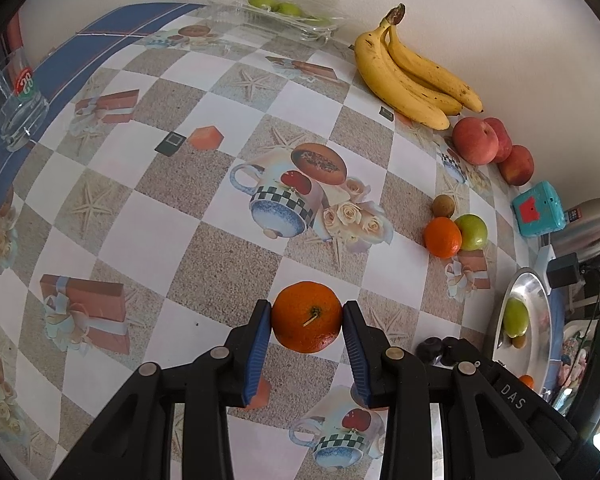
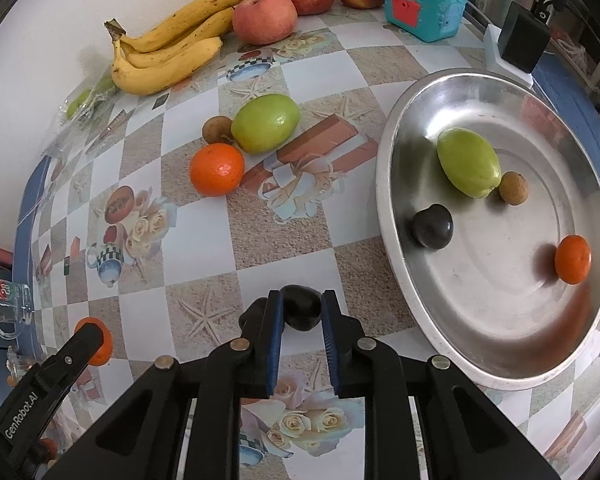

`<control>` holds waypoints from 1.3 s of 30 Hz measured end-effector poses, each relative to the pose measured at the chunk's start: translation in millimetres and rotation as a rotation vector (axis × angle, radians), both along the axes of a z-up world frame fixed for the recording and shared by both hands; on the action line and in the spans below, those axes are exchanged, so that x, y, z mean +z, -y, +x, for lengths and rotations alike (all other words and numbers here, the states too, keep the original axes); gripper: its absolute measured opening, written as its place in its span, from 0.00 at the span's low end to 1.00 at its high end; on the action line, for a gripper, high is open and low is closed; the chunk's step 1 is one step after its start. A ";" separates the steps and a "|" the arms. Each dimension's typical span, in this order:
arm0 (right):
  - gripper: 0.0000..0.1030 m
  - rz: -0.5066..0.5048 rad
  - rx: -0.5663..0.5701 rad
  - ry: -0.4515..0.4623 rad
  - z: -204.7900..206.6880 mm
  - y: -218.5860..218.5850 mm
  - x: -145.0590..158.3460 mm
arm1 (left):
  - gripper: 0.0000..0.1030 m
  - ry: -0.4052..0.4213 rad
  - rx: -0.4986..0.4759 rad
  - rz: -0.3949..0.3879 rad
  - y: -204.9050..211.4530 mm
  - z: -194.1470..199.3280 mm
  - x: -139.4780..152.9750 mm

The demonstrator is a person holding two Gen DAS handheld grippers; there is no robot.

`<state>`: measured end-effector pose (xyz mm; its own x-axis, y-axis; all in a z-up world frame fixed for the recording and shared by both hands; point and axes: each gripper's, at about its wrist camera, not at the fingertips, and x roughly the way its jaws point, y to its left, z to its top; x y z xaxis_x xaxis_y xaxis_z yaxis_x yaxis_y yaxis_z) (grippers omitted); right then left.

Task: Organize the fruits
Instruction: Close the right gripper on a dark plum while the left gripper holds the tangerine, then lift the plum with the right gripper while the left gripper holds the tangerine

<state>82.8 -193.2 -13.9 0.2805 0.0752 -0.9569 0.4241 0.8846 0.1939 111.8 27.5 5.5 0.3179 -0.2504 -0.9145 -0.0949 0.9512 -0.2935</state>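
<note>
My left gripper [image 1: 307, 312] is shut on a tangerine [image 1: 306, 318] low over the patterned tablecloth. My right gripper [image 2: 302, 300] is shut on a dark plum [image 2: 302, 307], just left of the steel tray [image 2: 500, 320]. In the tray lie a green fruit [image 2: 468, 162], a small brown fruit [image 2: 513, 187], another dark plum [image 2: 433, 226] and a tangerine [image 2: 573, 253]. Loose on the cloth sit a tangerine [image 2: 217, 169], a green fruit [image 2: 266, 123] and a small brown fruit [image 2: 217, 128].
Along the wall lie bananas [image 2: 168, 56], three red peaches [image 2: 265, 18] and a teal box [image 2: 424, 0]. A plastic clamshell with green fruits [image 1: 284, 10] stands at the back. A glass mug [image 1: 16, 108] is at the left edge, a steel flask [image 1: 588, 224] at the right.
</note>
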 end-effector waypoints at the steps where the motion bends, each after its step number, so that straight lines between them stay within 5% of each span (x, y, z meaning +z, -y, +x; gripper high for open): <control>1: 0.20 0.001 0.001 -0.002 0.2 -0.2 -0.3 | 0.37 0.000 -0.001 0.001 0.0 0.0 0.0; 31: 0.21 -0.011 -0.002 0.012 -0.9 -0.6 -0.3 | 0.37 -0.001 -0.007 0.008 1.5 0.5 -2.5; 39: 0.14 0.011 0.000 0.032 -4.3 3.6 5.0 | 0.37 0.009 -0.013 0.014 6.7 -2.3 2.2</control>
